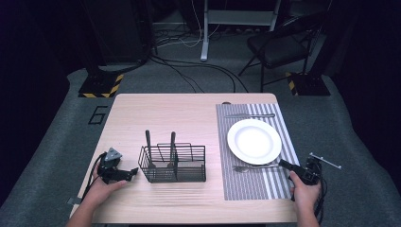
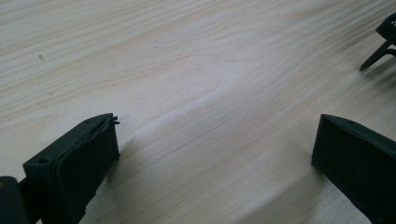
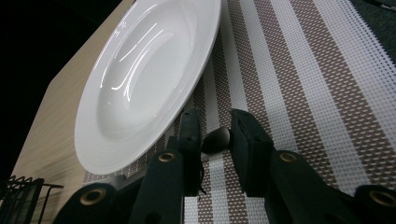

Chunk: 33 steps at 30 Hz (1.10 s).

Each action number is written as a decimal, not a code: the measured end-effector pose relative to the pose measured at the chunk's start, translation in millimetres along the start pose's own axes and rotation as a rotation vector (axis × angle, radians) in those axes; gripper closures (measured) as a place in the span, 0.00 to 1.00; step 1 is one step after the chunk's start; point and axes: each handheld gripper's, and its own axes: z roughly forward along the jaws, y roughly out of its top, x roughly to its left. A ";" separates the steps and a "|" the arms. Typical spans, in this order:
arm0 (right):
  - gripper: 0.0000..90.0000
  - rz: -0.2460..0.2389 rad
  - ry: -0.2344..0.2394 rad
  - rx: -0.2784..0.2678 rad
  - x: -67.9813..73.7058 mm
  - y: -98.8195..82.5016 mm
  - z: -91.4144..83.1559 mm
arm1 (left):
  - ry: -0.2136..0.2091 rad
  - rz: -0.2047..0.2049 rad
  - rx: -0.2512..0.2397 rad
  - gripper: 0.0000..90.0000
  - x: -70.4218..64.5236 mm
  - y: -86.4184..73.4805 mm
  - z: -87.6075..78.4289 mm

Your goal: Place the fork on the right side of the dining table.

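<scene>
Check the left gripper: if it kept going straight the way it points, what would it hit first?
Most likely the wire caddy. The left gripper points along the table toward the caddy's near end, with bare wood between; exact alignment is hard to judge.

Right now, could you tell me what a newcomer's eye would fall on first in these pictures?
The white plate gleams on the striped placemat at the table's right side. Just in front of it, the right gripper has the dark end of a fork's handle between its jaws. Left of centre stands a black wire basket with two utensil handles sticking up, and the left gripper rests open beside it on the pale wooden table.
</scene>
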 end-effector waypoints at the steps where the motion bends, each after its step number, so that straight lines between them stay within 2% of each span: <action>1: 0.82 -0.002 -0.004 -0.001 -0.3 -0.1 0.1 | -0.001 0.001 0.002 0.00 0.1 0.1 -0.2; 6: 0.82 -0.019 -0.021 0.000 -1.0 0.0 0.3 | -0.001 0.000 0.002 0.00 0.1 0.1 -0.2; 10: 0.81 -0.057 -0.063 0.001 -2.8 -0.3 0.9 | 0.000 0.002 0.002 0.00 0.1 0.0 -0.1; 14: 0.80 -0.053 -0.073 -0.015 -3.1 0.4 -1.7 | 0.002 0.001 0.000 0.00 0.0 0.0 0.0; 16: 0.80 -0.052 -0.062 -0.029 -3.2 1.0 -4.7 | -0.001 0.000 0.002 0.00 0.1 0.1 -0.1; 21: 0.77 -0.093 -0.069 -0.046 0.9 0.6 -9.1 | -0.001 0.002 0.003 0.00 0.2 0.1 -0.3; 28: 0.71 -0.207 -0.052 -0.066 22.7 -1.0 -10.8 | -0.001 0.001 0.002 0.00 0.2 0.1 -0.2; 33: 0.65 -0.306 -0.010 -0.074 45.8 -5.0 -10.8 | -0.001 0.000 0.003 0.00 0.1 0.1 -0.2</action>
